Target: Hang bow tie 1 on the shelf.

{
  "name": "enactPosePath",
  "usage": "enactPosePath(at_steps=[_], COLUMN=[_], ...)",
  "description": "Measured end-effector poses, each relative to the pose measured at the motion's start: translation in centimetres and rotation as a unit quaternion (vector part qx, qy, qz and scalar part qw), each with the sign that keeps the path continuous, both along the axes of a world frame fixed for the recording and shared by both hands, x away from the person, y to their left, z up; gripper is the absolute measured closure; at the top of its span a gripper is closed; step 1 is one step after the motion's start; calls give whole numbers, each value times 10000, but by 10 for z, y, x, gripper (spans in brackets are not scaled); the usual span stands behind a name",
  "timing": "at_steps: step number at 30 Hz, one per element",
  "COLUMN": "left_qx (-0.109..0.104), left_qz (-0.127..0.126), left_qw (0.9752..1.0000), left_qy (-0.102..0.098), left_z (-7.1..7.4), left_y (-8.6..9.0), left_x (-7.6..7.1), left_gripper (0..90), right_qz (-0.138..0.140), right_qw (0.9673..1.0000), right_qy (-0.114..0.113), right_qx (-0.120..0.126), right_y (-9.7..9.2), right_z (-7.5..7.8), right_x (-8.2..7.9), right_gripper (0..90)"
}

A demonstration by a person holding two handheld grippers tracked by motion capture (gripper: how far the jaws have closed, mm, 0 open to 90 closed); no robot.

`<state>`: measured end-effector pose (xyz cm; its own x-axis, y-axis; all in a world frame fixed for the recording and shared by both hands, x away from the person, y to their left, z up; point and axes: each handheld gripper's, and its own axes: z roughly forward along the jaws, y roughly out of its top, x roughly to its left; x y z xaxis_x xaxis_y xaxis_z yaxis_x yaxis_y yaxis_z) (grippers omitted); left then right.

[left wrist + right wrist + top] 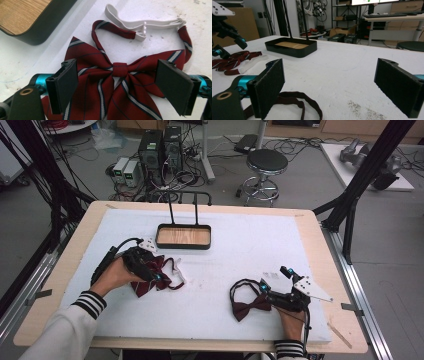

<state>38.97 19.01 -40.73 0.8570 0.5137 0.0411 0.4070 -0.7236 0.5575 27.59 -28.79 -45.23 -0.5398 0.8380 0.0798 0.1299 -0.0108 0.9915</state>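
Note:
A dark red striped bow tie (120, 70) with a white strap (150, 25) lies on the mat at the left (142, 289). My left gripper (161, 276) hovers low over it, open, its two black pads (65, 82) standing on either side of the knot above the wings without pinching them. A plain dark red bow tie (247, 307) lies at the front right, its strap looping under my right gripper (297, 97). The right gripper (274, 279) stands open just right of that tie, with nothing between its pads (397, 85). The right gripper view shows the left gripper (227, 32) above the striped tie (234, 60).
A black tray with a wooden floor and a tall wire handle (183, 245) stands at the back middle of the white mat (240, 255), just beyond the striped tie (37, 35). A stool (266, 162), computers and cables stand on the floor behind the table.

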Motion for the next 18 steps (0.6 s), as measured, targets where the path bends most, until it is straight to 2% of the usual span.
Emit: enactPosePath(at_steps=[1,2,3,4,5,7,18], left_qx=[15,130,130,269,269,398,470], left_qz=[-20,-54,-54,-110,-110,-94,-104], left_qw=[10000,9999,9999,9996,9996,9991,9981], left_qy=[1,24,24,59,59,125,376], left_z=[-1,-1,-1,-2,-2,-3,-4], left_y=[-1,-2,-2,-4,-4,-6,-9], left_x=[1,1,1,2,2,4,8], left_gripper=[195,200,211,221,224,230,301], right_qz=[0,1,-1,3,7,4,4], right_qw=[10000,10000,10000,10000,10000,10000,10000], right_qy=[-17,-16,11,13,7,20,15], right_qx=[-12,-8,6,15,9,19,17], right_y=[0,0,0,0,0,0,0], right_z=[0,0,0,0,0,0,0], right_x=[0,0,0,0,0,0,0], right_gripper=[87,87,87,87,87,87,88])
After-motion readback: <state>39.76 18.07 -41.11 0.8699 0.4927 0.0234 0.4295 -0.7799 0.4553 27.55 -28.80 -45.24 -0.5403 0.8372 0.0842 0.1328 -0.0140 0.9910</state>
